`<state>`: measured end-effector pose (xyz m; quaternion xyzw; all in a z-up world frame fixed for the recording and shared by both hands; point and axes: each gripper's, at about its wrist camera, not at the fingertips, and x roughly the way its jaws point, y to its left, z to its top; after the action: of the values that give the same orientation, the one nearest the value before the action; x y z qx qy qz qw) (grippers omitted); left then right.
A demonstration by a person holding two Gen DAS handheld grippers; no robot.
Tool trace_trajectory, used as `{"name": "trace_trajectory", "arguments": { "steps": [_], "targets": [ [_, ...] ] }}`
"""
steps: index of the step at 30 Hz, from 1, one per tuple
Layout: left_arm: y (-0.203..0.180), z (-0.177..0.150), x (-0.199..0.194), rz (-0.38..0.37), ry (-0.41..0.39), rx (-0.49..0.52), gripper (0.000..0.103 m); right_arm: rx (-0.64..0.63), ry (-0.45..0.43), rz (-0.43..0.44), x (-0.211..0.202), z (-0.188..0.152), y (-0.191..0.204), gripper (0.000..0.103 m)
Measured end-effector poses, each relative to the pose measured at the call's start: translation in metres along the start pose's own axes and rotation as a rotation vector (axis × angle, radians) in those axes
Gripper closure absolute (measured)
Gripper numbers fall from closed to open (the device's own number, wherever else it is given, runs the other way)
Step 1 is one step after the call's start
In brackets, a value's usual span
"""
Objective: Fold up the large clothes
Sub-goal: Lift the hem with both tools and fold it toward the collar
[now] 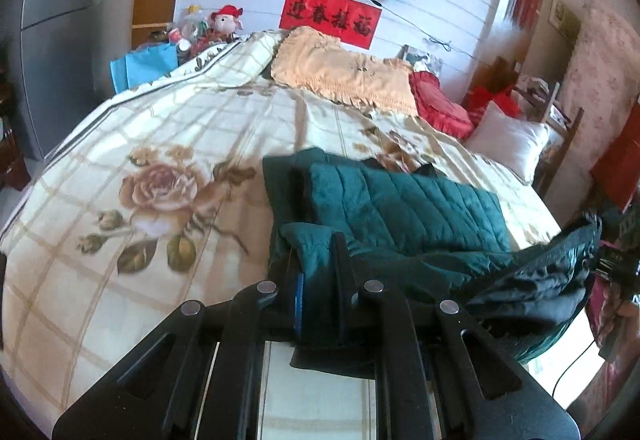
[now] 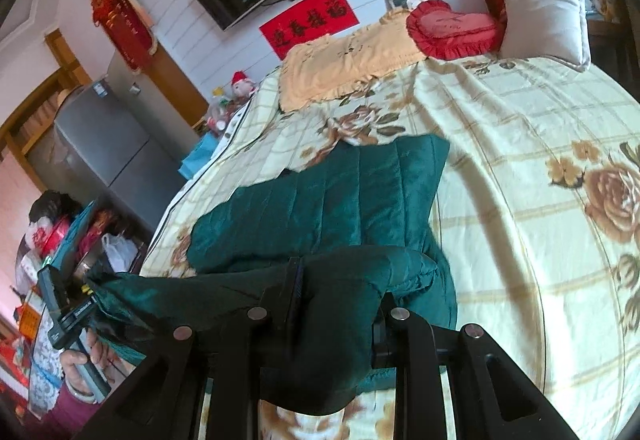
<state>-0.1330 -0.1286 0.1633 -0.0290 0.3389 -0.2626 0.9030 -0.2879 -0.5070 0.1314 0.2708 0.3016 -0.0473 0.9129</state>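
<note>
On the bed [image 1: 160,128], over its rose-print quilt, a dark green quilted jacket [image 1: 404,208] lies partly flat with its near edge lifted. Left gripper [image 1: 320,280]: jaws pinched nearly closed on one end of that edge. Right gripper [image 2: 336,304]: jaws narrow, clamped on a thicker bunch of the other end. Judged: held at two points so the edge carries over level for a fold.

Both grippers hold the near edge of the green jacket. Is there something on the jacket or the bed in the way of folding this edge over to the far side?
Nothing visible is in the way. The left gripper and right gripper both clamp the green jacket; its far part lies flat and bare on the floral bedspread. The cushions sit well beyond, near the wall.
</note>
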Motion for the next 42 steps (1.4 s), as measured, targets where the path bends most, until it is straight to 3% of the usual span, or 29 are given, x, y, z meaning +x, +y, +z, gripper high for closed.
{"name": "trace_trajectory", "arguments": {
  "steps": [16, 23, 29, 33, 35, 36, 40, 42],
  "targets": [
    [0.009, 0.077, 0.118, 0.124, 0.047, -0.094, 0.092, 0.112, -0.021, -0.128, 0.100, 0.092, -0.028, 0.080],
    [0.011, 0.082, 0.176, 0.202, 0.079, -0.093, 0.092, 0.151, -0.007, -0.179, 0.140, 0.109, -0.046, 0.080],
    [0.016, 0.076, 0.209, 0.225, 0.097, -0.128, 0.090, 0.217, -0.027, -0.189, 0.169, 0.108, -0.064, 0.080],
    [0.023, 0.077, 0.220, 0.160, 0.109, -0.156, 0.087, 0.304, -0.051, -0.127, 0.182, 0.105, -0.076, 0.054],
    [0.031, 0.080, 0.219, 0.107, 0.129, -0.189, 0.086, 0.325, -0.084, -0.089, 0.177, 0.106, -0.076, 0.027],
    [0.034, 0.082, 0.216, 0.077, 0.136, -0.207, 0.085, 0.323, -0.102, -0.073, 0.173, 0.109, -0.073, 0.003],
    [0.044, 0.097, 0.187, -0.015, 0.085, -0.260, 0.070, 0.235, -0.164, -0.117, 0.139, 0.121, -0.048, 0.000],
    [0.042, 0.100, 0.169, 0.006, 0.021, -0.255, 0.041, 0.211, -0.167, -0.110, 0.125, 0.122, -0.039, 0.000]
  ]
}}
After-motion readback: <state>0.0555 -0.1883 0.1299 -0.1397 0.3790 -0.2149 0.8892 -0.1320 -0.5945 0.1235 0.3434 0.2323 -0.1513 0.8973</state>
